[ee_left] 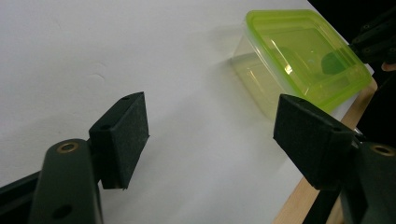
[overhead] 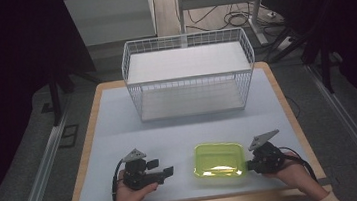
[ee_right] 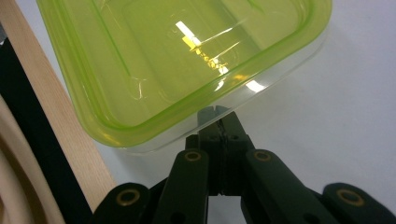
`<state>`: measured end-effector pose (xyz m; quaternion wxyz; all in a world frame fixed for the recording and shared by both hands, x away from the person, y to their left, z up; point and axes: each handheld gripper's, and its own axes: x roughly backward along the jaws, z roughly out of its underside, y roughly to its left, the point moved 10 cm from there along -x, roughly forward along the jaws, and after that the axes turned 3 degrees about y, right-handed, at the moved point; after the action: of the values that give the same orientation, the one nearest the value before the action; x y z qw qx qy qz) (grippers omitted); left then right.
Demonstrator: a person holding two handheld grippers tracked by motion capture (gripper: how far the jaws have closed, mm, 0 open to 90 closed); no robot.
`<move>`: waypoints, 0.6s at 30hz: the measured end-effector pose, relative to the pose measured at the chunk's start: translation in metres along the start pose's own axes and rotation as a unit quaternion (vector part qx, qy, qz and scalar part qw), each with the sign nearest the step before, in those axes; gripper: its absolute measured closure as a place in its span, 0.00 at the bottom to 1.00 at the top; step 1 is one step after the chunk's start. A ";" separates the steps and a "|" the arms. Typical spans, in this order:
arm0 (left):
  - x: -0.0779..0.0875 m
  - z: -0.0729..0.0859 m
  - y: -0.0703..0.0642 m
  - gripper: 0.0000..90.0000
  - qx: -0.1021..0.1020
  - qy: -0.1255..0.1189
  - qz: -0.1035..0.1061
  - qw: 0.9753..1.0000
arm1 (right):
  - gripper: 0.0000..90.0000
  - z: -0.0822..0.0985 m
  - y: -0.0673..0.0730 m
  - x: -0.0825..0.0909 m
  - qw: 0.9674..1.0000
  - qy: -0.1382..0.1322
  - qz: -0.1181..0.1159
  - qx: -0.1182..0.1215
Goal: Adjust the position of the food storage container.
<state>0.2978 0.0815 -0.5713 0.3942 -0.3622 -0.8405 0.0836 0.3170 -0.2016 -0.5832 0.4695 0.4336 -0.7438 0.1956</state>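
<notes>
A see-through box with a yellow-green lid [overhead: 219,159] lies on the white mat near the table's front edge, right of centre. My right gripper [overhead: 247,165] is at its right side, jaws shut together. In the right gripper view the lidded box [ee_right: 177,56] lies right ahead, and the right gripper [ee_right: 218,119] has its tips against the box just under the lid's rim; whether they pinch anything I cannot tell. My left gripper [overhead: 161,167] rests to the left of the box, open and empty. In the left gripper view the box [ee_left: 303,51] lies ahead of the left gripper [ee_left: 210,116].
A white wire basket [overhead: 189,77] stands at the back middle of the table, open side up. The mat [overhead: 120,137] covers most of the wooden tabletop [overhead: 88,135]. Cables and a stand's legs lie on the floor beyond the table.
</notes>
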 end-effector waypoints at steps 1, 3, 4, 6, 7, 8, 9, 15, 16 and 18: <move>0.000 0.000 0.000 0.29 0.000 0.000 0.000 1.000 | 0.99 -0.001 0.001 -0.001 1.000 0.003 0.000 -0.002; 0.001 0.000 0.001 0.29 0.001 -0.001 -0.001 1.000 | 0.99 -0.005 0.001 -0.004 1.000 0.008 0.003 0.003; 0.001 0.000 0.001 0.29 0.001 -0.001 0.000 1.000 | 0.99 -0.007 0.002 -0.005 1.000 0.009 0.005 0.004; 0.002 -0.001 0.001 0.29 0.001 -0.003 -0.001 1.000 | 0.99 -0.013 0.002 -0.009 1.000 0.013 0.006 0.006; 0.002 -0.001 0.002 0.29 0.001 -0.003 -0.001 1.000 | 0.99 -0.013 0.002 -0.009 1.000 0.013 0.006 0.006; 0.003 -0.001 0.002 0.29 0.001 -0.003 -0.001 1.000 | 0.99 -0.017 0.001 -0.012 1.000 0.015 0.007 0.008; 0.004 0.000 0.003 0.29 0.002 -0.003 -0.001 1.000 | 0.99 -0.018 0.001 -0.013 1.000 0.016 0.008 0.007; 0.009 0.001 0.007 0.29 0.007 -0.009 -0.004 1.000 | 0.99 -0.028 0.003 -0.021 1.000 0.019 0.002 0.010; 0.009 0.001 0.007 0.29 0.007 -0.009 -0.004 1.000 | 0.99 -0.030 0.004 -0.023 1.000 0.018 0.002 0.012; 0.010 0.001 0.008 0.29 0.008 -0.009 -0.005 1.000 | 0.99 -0.032 0.004 -0.024 1.000 0.019 0.002 0.013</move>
<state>0.2973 0.0945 -0.5698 0.3897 -0.3538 -0.8453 0.0921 0.3349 -0.1654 -0.5879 0.4776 0.4343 -0.7331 0.2141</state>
